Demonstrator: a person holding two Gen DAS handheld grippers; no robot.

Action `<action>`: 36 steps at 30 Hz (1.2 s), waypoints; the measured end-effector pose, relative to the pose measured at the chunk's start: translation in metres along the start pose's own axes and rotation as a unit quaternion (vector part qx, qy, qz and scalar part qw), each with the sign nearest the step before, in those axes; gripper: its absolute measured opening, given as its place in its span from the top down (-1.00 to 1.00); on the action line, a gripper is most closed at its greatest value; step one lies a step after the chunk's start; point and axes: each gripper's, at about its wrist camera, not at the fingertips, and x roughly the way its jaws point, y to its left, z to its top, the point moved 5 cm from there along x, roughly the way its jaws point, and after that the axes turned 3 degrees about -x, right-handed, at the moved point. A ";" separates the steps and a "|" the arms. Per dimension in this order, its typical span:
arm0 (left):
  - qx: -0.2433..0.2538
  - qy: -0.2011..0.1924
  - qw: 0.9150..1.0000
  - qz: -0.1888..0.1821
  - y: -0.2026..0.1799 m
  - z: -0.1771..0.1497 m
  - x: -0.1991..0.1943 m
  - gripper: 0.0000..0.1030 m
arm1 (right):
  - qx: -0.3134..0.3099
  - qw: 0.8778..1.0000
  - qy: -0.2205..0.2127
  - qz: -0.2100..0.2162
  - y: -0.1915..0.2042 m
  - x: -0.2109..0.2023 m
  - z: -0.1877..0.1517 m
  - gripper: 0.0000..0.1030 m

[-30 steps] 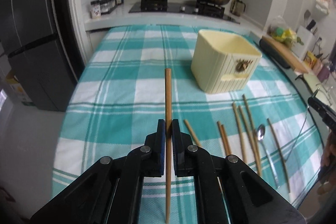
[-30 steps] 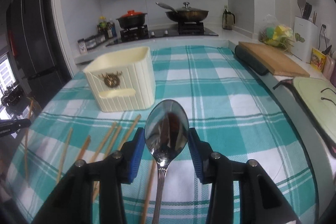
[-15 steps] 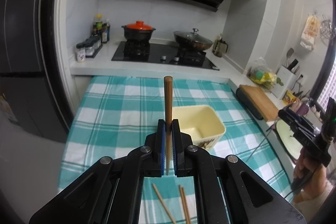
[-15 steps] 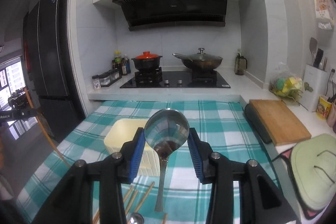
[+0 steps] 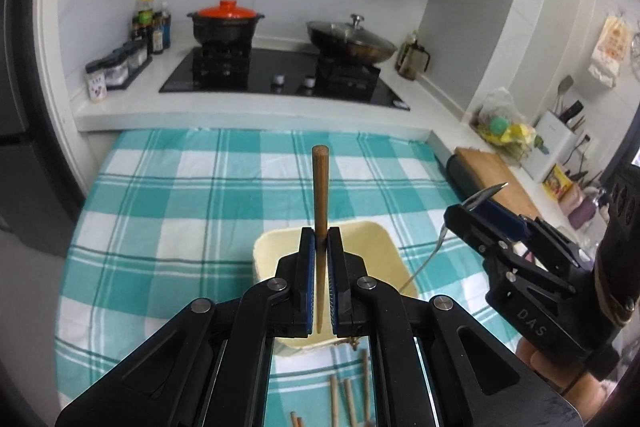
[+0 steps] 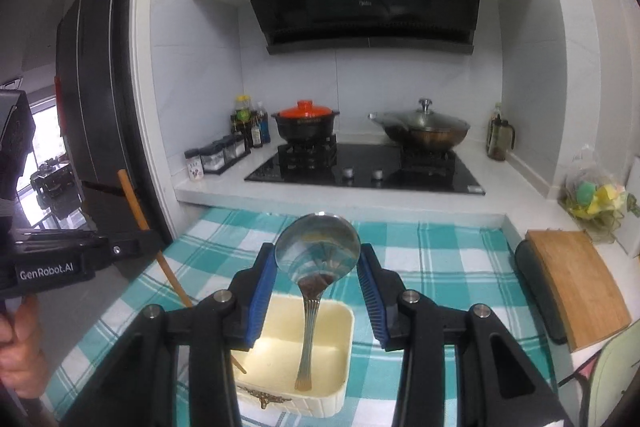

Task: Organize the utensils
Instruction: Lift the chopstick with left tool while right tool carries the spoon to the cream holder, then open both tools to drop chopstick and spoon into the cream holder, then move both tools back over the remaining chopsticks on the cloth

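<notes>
Black tool [image 5: 319, 247], blue pads [image 5: 305, 287]

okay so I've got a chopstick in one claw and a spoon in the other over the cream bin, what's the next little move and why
Probably lower both straight down, then open. The left claw pinches the chopstick upright and the right claw holds the spoon handle-down, both already over the cream bin, so releasing there should drop them inside.

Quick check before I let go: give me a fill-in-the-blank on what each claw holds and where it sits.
1. The left claw is shut on a wooden ____.
2. The right claw grips a metal ____ by its bowl.
3. Both utensils hang handle-down above the cream ____.
4. The pot on the stove has a lid coloured ____.

Missing words: chopstick; spoon; container; orange-red.
</notes>
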 end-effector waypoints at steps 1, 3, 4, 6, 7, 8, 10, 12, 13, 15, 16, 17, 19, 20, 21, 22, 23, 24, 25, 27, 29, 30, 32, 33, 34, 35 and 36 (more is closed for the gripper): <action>0.000 0.011 1.000 0.005 0.001 -0.005 0.012 0.92 | 0.009 1.000 0.020 0.004 -0.003 0.013 -0.008 0.19; 0.000 0.030 0.999 0.012 0.004 -0.015 0.030 0.92 | 0.021 0.998 0.058 0.008 -0.008 0.038 -0.026 0.19; 0.000 0.037 0.999 0.014 0.005 -0.019 0.038 0.92 | 0.026 0.997 0.073 0.007 -0.010 0.049 -0.034 0.19; 0.002 0.047 0.999 0.020 0.006 -0.024 0.050 0.92 | 0.034 0.995 0.098 0.007 -0.015 0.067 -0.048 0.19; 0.004 0.047 0.999 0.026 0.006 -0.025 0.054 0.90 | 0.038 0.994 0.107 0.005 -0.016 0.075 -0.053 0.19; 0.008 0.045 0.998 0.034 0.006 -0.026 0.057 0.89 | 0.040 0.993 0.115 0.003 -0.018 0.081 -0.059 0.19; 0.012 0.047 0.998 0.046 0.006 -0.027 0.061 0.89 | 0.044 0.991 0.124 0.002 -0.021 0.090 -0.067 0.18; 0.006 0.050 0.998 0.044 0.008 -0.028 0.060 0.76 | 0.051 0.990 0.135 0.001 -0.023 0.096 -0.071 0.16; 0.003 0.048 0.998 0.040 0.009 -0.029 0.055 0.54 | 0.055 0.989 0.135 -0.004 -0.025 0.097 -0.072 0.14; 0.007 0.038 0.998 0.043 0.012 -0.032 0.041 0.16 | 0.054 0.989 0.135 -0.018 -0.026 0.091 -0.070 -0.05; 0.015 0.031 0.998 0.047 0.014 -0.035 0.030 0.03 | 0.053 0.990 0.128 -0.016 -0.025 0.083 -0.068 -0.05; 0.025 0.025 0.998 0.049 0.016 -0.039 0.019 -0.02 | 0.051 0.991 0.120 -0.010 -0.024 0.074 -0.065 -0.05; 0.048 0.024 0.997 0.058 0.023 -0.055 -0.007 -0.23 | 0.039 0.993 0.112 -0.005 -0.023 0.054 -0.060 -0.05; 0.058 0.027 0.996 0.065 0.029 -0.066 -0.020 -0.28 | 0.032 0.994 0.107 -0.004 -0.022 0.040 -0.060 -0.05; 0.069 0.034 0.994 0.075 0.035 -0.080 -0.033 -0.38 | 0.024 0.994 0.103 -0.002 -0.021 0.024 -0.063 -0.07; 0.078 0.043 0.993 0.084 0.043 -0.094 -0.044 -0.45 | 0.014 0.995 0.103 0.000 -0.019 0.009 -0.068 -0.07; 0.086 0.053 0.991 0.093 0.051 -0.110 -0.055 -0.48 | 0.006 0.994 0.105 0.002 -0.018 -0.006 -0.075 -0.08; 0.091 0.062 0.989 0.102 0.058 -0.128 -0.066 -0.49 | -0.003 0.994 0.109 0.005 -0.018 -0.022 -0.084 -0.10; 0.092 0.071 0.987 0.108 0.065 -0.145 -0.074 -0.51 | -0.010 0.993 0.115 0.005 -0.017 -0.036 -0.096 -0.15; 0.083 0.089 0.986 0.115 0.077 -0.183 -0.089 -0.53 | -0.022 0.991 0.133 0.002 -0.016 -0.063 -0.123 -0.16; 0.066 0.096 0.987 0.110 0.083 -0.219 -0.102 -0.53 | -0.030 0.988 0.151 0.004 -0.013 -0.086 -0.154 -0.16; 0.056 0.092 0.988 0.110 0.084 -0.236 -0.107 -0.53 | -0.033 0.987 0.157 0.001 -0.012 -0.097 -0.170 -0.16; 0.039 0.084 0.990 0.109 0.080 -0.268 -0.114 -0.55 | -0.041 0.986 0.162 -0.017 -0.010 -0.118 -0.202 -0.16; 0.030 0.079 0.991 0.108 0.076 -0.282 -0.117 -0.56 | -0.043 0.985 0.163 -0.026 -0.008 -0.127 -0.217 -0.16; 0.020 0.075 0.992 0.104 0.071 -0.295 -0.118 -0.57 | -0.042 0.985 0.163 -0.036 -0.006 -0.136 -0.232 -0.16; 0.010 0.072 0.992 0.100 0.067 -0.305 -0.119 -0.58 | -0.038 0.985 0.164 -0.046 -0.004 -0.144 -0.245 -0.16; 0.001 0.070 0.993 0.094 0.061 -0.314 -0.118 -0.59 | -0.032 0.984 0.165 -0.054 -0.002 -0.150 -0.258 -0.16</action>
